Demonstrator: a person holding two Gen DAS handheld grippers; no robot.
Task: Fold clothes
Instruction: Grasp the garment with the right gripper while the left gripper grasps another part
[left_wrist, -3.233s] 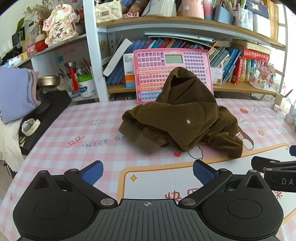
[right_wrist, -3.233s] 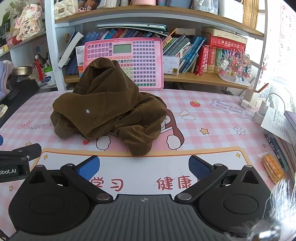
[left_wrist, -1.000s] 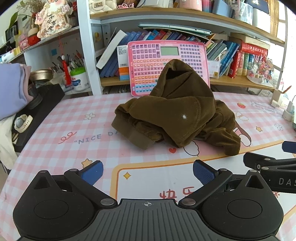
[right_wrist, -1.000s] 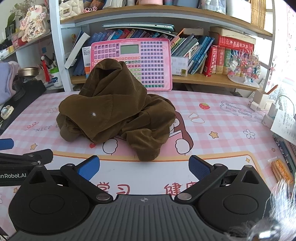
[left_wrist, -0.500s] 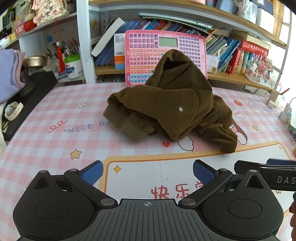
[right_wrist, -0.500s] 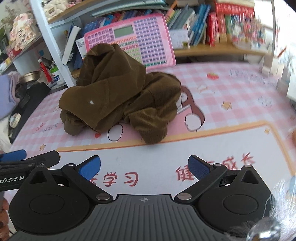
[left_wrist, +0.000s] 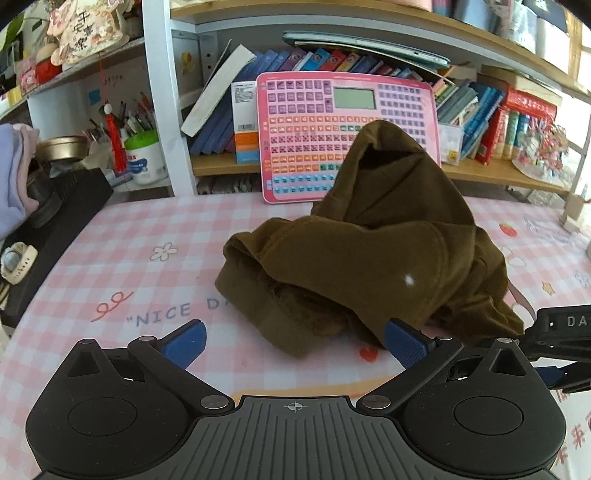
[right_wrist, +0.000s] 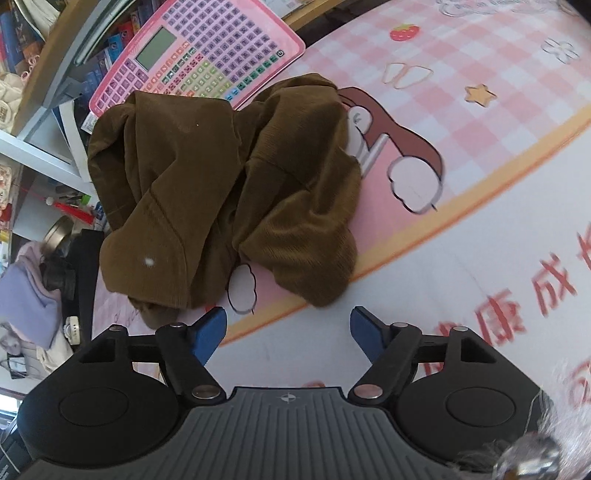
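Note:
A crumpled brown corduroy garment (left_wrist: 369, 254) lies heaped on the pink checked table mat (left_wrist: 140, 258), one part peaked up against a pink toy keyboard. In the right wrist view the same brown garment (right_wrist: 229, 192) fills the middle, with a thick fold hanging toward the camera. My left gripper (left_wrist: 293, 345) is open, its blue pads just short of the garment's near edge. My right gripper (right_wrist: 288, 330) is open too, tilted and close to the lower fold, holding nothing. The right gripper's black body (left_wrist: 561, 332) shows at the right edge of the left wrist view.
A pink toy keyboard (left_wrist: 347, 125) leans on a bookshelf (left_wrist: 498, 170) full of books behind the garment. A black case (left_wrist: 55, 229) with a watch, a pen cup (left_wrist: 144, 155) and lilac cloth (left_wrist: 11, 177) crowd the left side. The mat (right_wrist: 480, 221) stretches out to the right.
Both grippers have moved in toward the garment. The right one has tilted and swung down over its near fold. The garment itself has not shifted.

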